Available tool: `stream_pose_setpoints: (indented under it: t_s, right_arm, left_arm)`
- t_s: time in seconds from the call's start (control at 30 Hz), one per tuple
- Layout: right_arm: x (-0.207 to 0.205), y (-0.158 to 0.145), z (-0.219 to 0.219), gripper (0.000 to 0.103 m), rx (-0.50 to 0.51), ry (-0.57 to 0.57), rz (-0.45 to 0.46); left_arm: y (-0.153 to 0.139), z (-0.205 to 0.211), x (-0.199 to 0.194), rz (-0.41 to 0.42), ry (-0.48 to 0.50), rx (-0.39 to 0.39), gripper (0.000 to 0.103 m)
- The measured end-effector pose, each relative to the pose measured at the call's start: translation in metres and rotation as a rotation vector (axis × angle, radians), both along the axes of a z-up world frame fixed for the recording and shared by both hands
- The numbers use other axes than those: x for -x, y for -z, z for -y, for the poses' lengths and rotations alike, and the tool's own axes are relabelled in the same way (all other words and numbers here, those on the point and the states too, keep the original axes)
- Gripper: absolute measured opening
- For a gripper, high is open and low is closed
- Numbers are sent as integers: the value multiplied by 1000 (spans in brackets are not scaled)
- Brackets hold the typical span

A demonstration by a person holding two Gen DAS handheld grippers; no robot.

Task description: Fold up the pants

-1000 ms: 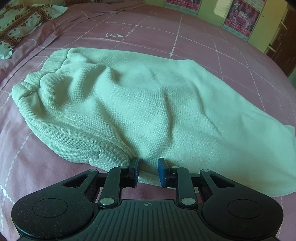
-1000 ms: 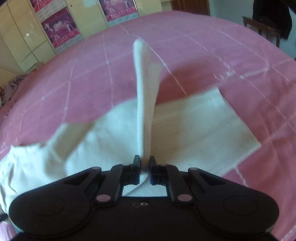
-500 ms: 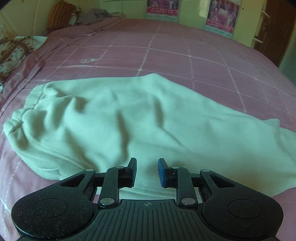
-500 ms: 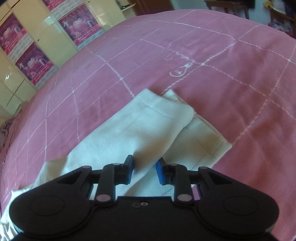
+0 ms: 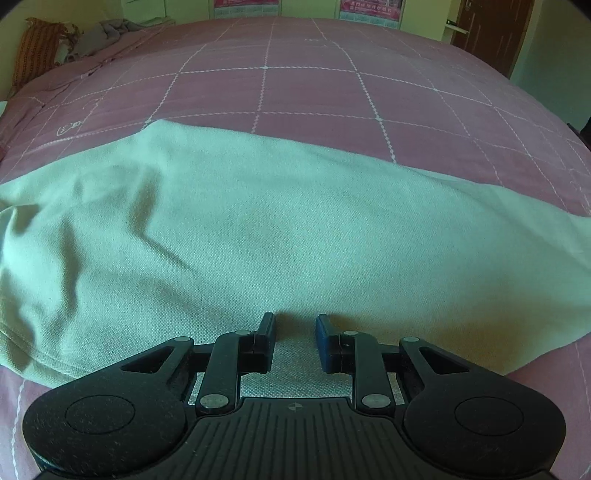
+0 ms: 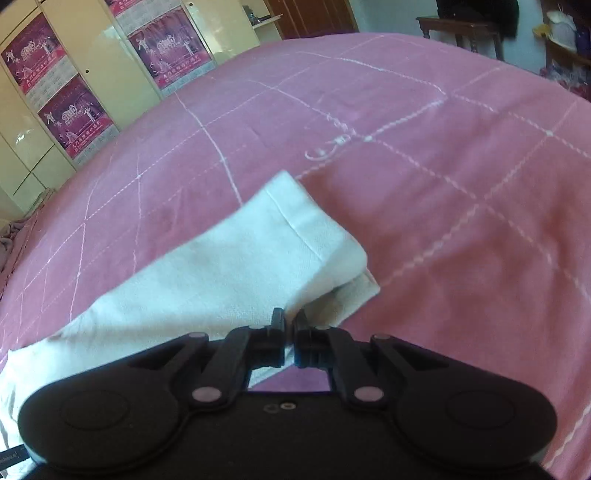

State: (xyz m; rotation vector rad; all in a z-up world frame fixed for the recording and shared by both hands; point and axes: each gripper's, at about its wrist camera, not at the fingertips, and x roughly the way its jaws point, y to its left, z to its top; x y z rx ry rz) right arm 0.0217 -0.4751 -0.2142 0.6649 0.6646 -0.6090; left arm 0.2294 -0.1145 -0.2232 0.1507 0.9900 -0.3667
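The right gripper (image 6: 289, 320), open half a second ago, is now pinching the pants (image 5: 258, 236) at the leg hem on the bed (image 5: 332, 85), while the left gripper (image 5: 294, 325) is hovering spread above them, suggesting another fold is starting.

So the bed (image 5: 332, 85) has a pink bedspread with a white stitched grid and a little embroidered doodle (image 6: 334, 146) on it. Past the far edge there's a cream wardrobe (image 6: 92, 48) plastered with magenta posters (image 6: 168, 46). Some grey clothes (image 5: 107, 31) are piled by the far left corner, plus a brown door (image 5: 487, 29) and a wooden chair (image 6: 461, 31).
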Motion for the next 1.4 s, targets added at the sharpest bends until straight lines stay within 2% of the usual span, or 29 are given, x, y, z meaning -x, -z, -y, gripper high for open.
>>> stream_pose_setpoints:
  t_s: [0.07, 0.13, 0.17, 0.3, 0.4, 0.53, 0.6, 0.73, 0.87, 0.93, 0.97, 1.03, 1.07, 1.17, 1.27, 1.3, 1.33, 1.4]
  right_arm:
    - [-3, -3, -4, 6, 25, -20, -1]
    - [1, -7, -2, 19, -32, -22, 63]
    - [5, -7, 2, 29, -67, -8, 106]
    - [4, -5, 7, 26, -97, 8, 90]
    - [-1, -13, 2, 28, -25, -37, 34]
    - [2, -10, 18, 28, -85, 4, 77]
    - [-1, -8, 23, 35, -95, 23, 94]
    - [-17, -1, 25, 36, -160, -6, 141]
    - [-33, 6, 23, 35, -177, -29, 193]
    - [-38, 11, 30, 35, -201, -4, 221]
    - [-38, 13, 34, 32, -212, 14, 234]
    - [-42, 13, 38, 19, -201, 28, 220]
    - [-45, 9, 37, 7, -180, 26, 216]
    - [-51, -30, 22, 5, -59, -42, 314]
    - [-49, -90, 4, 5, 95, -112, 485]
    - [-45, -97, 1, 5, 152, -112, 493]
    - [-44, -92, 3, 5, 178, -99, 455]
    - [-43, -54, 21, 5, 101, -27, 302]
  left_arm:
    - [-2, -2, -2, -18, -1, 8, 24]
    - [-1, -2, -1, -19, 5, 4, 24]
    - [0, -1, 0, -14, 7, 0, 24]
    - [0, 6, -2, -15, 9, -18, 25]
    - [0, 1, -6, -31, 13, 5, 25]
    - [2, 2, -6, -19, 22, -2, 26]
    - [1, 1, -7, -24, 11, 5, 26]
    - [2, 2, -10, -30, 3, 13, 28]
    - [4, 2, -11, -23, 9, 13, 29]
    - [4, 0, -11, -28, 5, 19, 29]
    - [4, 0, -12, -30, 1, 23, 29]
    - [3, -1, -12, -22, -17, 31, 29]
    - [2, 0, -12, -12, -25, 30, 29]
    - [-4, 1, -15, 41, -52, 24, 29]
    - [-10, 2, -20, 79, -74, 31, 29]
    - [-9, 2, -23, 79, -78, 33, 30]
    - [-6, 4, -25, 64, -76, 20, 30]
    - [2, 6, -26, 46, -60, -5, 30]
